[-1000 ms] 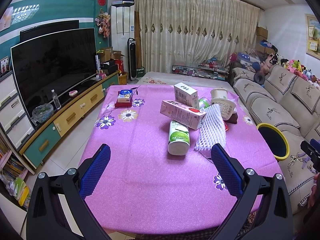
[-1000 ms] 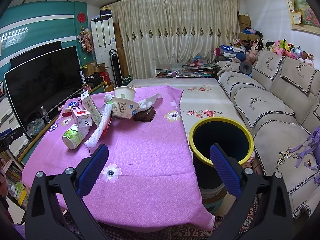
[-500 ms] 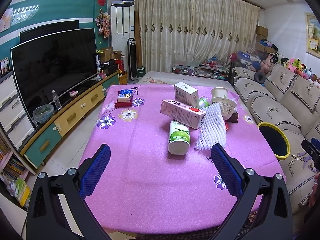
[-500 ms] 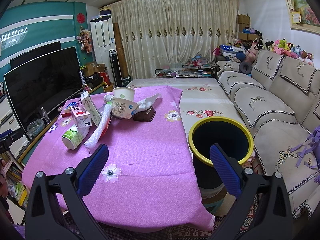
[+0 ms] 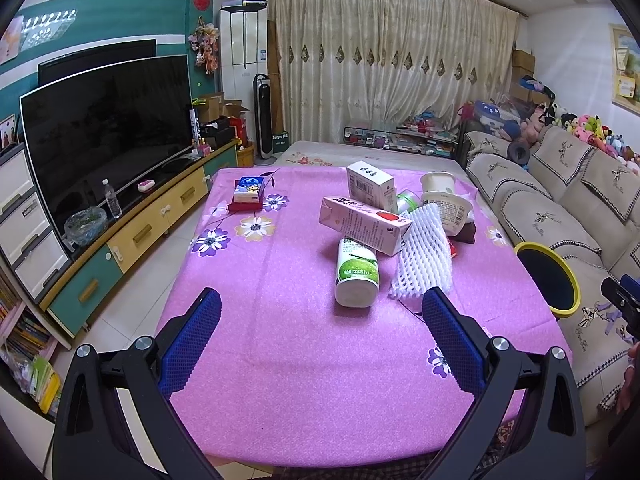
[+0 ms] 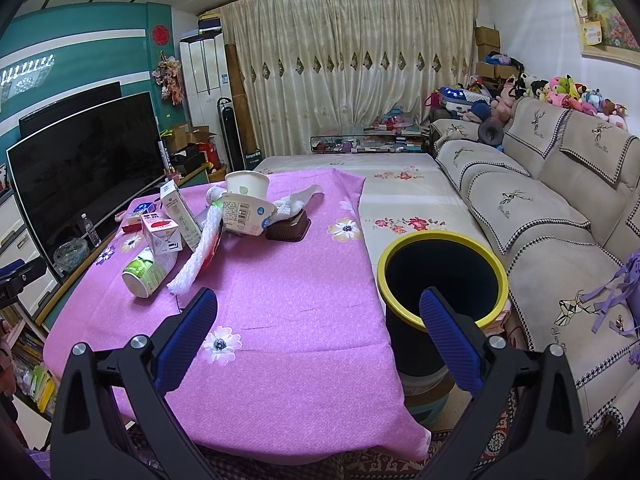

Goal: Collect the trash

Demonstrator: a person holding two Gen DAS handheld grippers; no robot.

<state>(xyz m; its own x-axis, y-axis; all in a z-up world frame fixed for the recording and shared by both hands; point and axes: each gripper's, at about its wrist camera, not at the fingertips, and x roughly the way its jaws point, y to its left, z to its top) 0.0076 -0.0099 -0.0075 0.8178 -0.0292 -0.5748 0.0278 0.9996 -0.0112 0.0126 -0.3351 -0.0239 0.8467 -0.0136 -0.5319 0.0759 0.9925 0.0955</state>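
Note:
A pile of trash lies on the pink tablecloth (image 5: 280, 320): a green-label bottle (image 5: 356, 274) on its side, a pink carton (image 5: 364, 224) across it, a white foam net (image 5: 424, 252), a white box (image 5: 370, 184) and paper cups (image 5: 446, 208). The pile also shows in the right wrist view, with the bottle (image 6: 144, 272) and foam net (image 6: 200, 254). A black bin with a yellow rim (image 6: 442, 276) stands beside the table's right edge. My left gripper (image 5: 320, 316) is open and empty, short of the bottle. My right gripper (image 6: 316, 316) is open and empty, near the bin.
A tissue pack on a red box (image 5: 248, 196) sits at the table's far left. A brown tray (image 6: 289, 228) lies behind the cups. A TV (image 5: 108, 140) on a cabinet stands left. A beige sofa (image 6: 560, 216) runs along the right.

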